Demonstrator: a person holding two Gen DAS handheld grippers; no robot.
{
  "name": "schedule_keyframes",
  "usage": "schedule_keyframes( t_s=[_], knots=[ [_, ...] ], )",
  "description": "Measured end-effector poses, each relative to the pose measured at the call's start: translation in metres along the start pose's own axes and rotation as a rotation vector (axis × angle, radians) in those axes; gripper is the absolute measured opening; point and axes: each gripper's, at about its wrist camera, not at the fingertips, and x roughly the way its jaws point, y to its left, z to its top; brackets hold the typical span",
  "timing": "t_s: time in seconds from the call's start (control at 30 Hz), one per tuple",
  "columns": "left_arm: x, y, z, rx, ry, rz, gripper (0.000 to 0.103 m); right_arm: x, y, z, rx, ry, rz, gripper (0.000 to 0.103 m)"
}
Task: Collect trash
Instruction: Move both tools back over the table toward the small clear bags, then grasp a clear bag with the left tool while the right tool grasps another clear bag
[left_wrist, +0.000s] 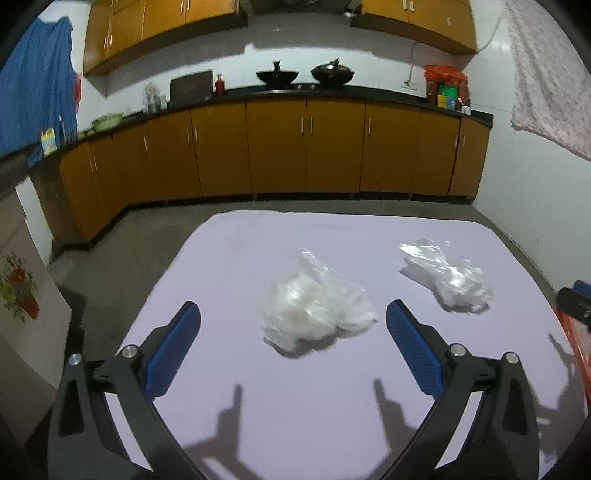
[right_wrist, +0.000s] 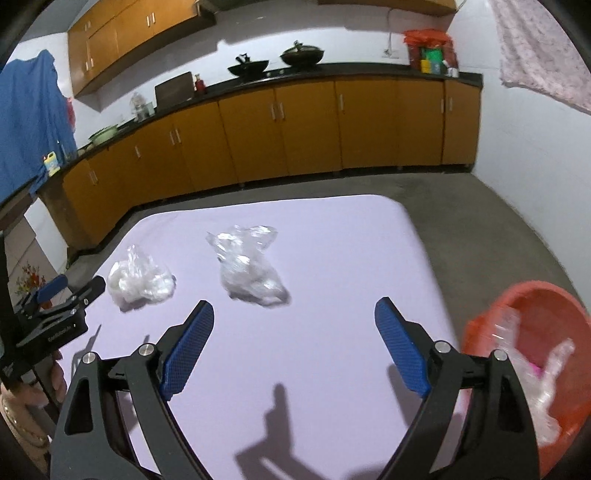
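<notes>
Lilac-covered table (left_wrist: 332, 406), two crumpled clear plastic bags (left_wrist: 317, 314) (left_wrist: 448, 275) apart on it

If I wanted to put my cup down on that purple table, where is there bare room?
The near half of the table, between the two crumpled plastic bags and the front edge, is bare apart from shadows. So is the right side, between the clearer bag and the orange basin. The far strip behind the bags is free too. The crowded part is the left-middle, where both bags lie.
</notes>
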Motion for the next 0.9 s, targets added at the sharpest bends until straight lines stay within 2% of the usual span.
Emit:
schedule_keyframes(
  t_s=[0.23, 0.33, 0.4, 0.53, 0.6, 0.63, 0.7, 0.73, 0.77, 0.83, 0.9],
  knots=[
    [0.044, 0.013, 0.010, -0.023, 0.065, -0.043, 0.099, 0.056, 0.021, 0.015, -0.040, 0.061, 0.013, 0.083],
    [0.062, 0.016, 0.014, -0.031, 0.128, -0.057, 0.099, 0.076, 0.024, 0.021, -0.050, 0.090, 0.023, 0.078],
    [0.068, 0.020, 0.017, -0.043, 0.140, -0.065, 0.099, 0.088, 0.024, 0.025, -0.033, 0.117, 0.042, 0.075],
    [0.078, 0.016, 0.019, -0.006, 0.175, -0.046, 0.099, 0.104, 0.028, 0.028, -0.050, 0.153, 0.044, 0.073],
    [0.085, 0.013, 0.021, 0.010, 0.204, -0.045, 0.098, 0.110, 0.028, 0.028, -0.058, 0.176, 0.049, 0.069],
    [0.088, 0.011, 0.021, 0.020, 0.215, -0.049, 0.096, 0.113, 0.028, 0.027, -0.061, 0.191, 0.056, 0.068],
    [0.092, 0.008, 0.021, 0.037, 0.229, -0.057, 0.086, 0.115, 0.028, 0.026, -0.064, 0.210, 0.070, 0.062],
    [0.095, 0.006, 0.021, 0.044, 0.238, -0.061, 0.084, 0.113, 0.029, 0.026, -0.071, 0.206, 0.077, 0.060],
    [0.096, 0.006, 0.018, 0.045, 0.242, -0.068, 0.080, 0.112, 0.029, 0.026, -0.079, 0.208, 0.084, 0.054],
    [0.099, 0.005, 0.019, 0.041, 0.254, -0.082, 0.075, 0.109, 0.030, 0.024, -0.095, 0.211, 0.089, 0.050],
    [0.102, 0.004, 0.019, 0.036, 0.265, -0.096, 0.066, 0.106, 0.029, 0.023, -0.093, 0.208, 0.095, 0.046]
  ],
)
